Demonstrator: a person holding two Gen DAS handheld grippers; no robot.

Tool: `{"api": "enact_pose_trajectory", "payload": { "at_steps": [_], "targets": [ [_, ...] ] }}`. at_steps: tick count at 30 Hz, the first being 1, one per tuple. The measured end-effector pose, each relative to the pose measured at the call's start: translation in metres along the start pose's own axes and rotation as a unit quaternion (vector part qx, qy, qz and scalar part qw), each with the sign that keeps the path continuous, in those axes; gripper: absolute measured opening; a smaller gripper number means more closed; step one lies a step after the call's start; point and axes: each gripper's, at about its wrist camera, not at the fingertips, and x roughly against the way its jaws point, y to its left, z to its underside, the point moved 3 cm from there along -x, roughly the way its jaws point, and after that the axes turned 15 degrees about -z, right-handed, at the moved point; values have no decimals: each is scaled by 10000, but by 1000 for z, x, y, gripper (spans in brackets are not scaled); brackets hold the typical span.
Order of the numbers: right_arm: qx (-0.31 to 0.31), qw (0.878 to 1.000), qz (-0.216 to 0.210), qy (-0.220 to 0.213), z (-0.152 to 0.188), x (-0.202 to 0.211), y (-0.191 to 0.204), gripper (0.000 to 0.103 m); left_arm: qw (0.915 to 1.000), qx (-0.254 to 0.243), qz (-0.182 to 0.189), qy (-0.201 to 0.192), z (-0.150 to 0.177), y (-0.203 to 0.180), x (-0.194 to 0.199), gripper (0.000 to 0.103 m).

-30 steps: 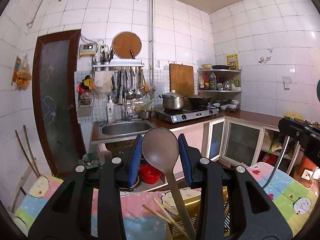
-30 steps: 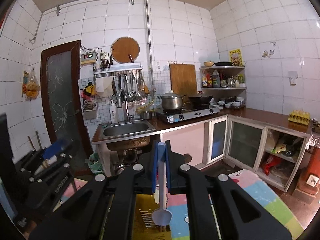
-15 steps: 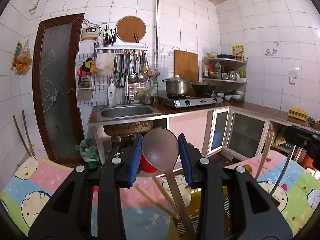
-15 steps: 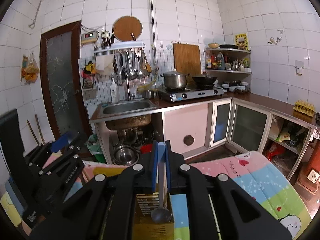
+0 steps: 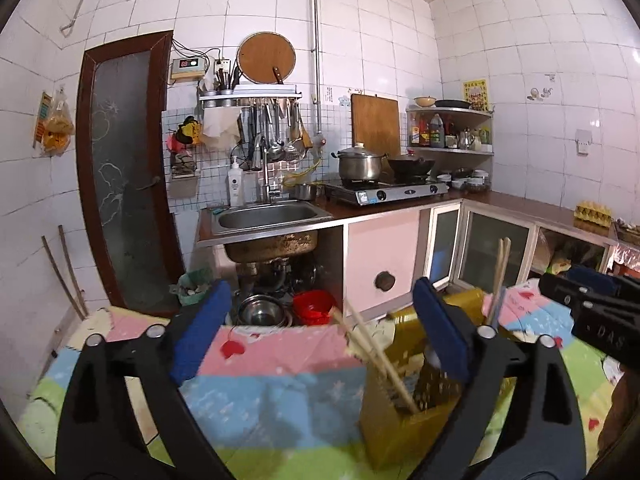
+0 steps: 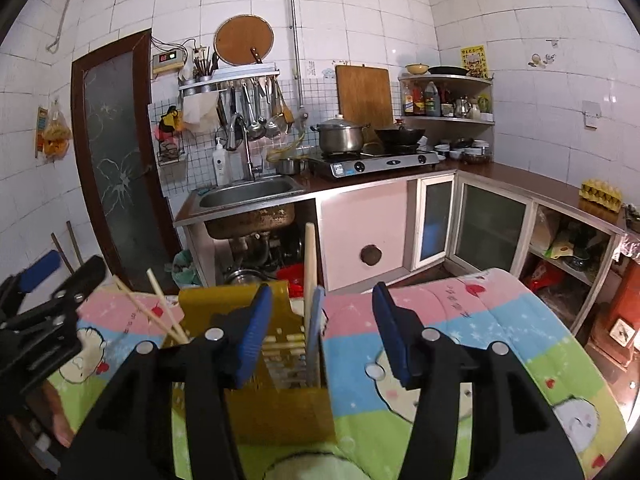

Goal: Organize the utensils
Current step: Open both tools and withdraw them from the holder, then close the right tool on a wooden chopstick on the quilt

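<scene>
Tongs apart on both sides, left tongs (image 5: 320, 336) and right tongs (image 6: 322, 334), empty; could clip chopsticks (image 5: 376, 354), tip holder (image 6: 276, 404) off blanket (image 6: 460, 320).

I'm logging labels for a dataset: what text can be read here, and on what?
"DAS": on the side of the right tool, in the left wrist view, possibly cut off.
Red digits on the wall meter: blurred.
Yellow poster, stove label, bottles: too small to read.
</scene>
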Motion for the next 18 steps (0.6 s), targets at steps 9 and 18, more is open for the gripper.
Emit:
{"api": "enact_pose_trajectory", "payload": {
  "at_steps": [9, 18],
  "targets": [
    [-2, 9992, 181, 347, 55, 51, 9, 59, 9995, -188, -62, 253, 35, 31, 60, 98],
    [-114, 9951, 253, 948, 119, 55, 19, 62, 9962, -373, -130, 776, 89, 41, 69, 98]
  ]
}}
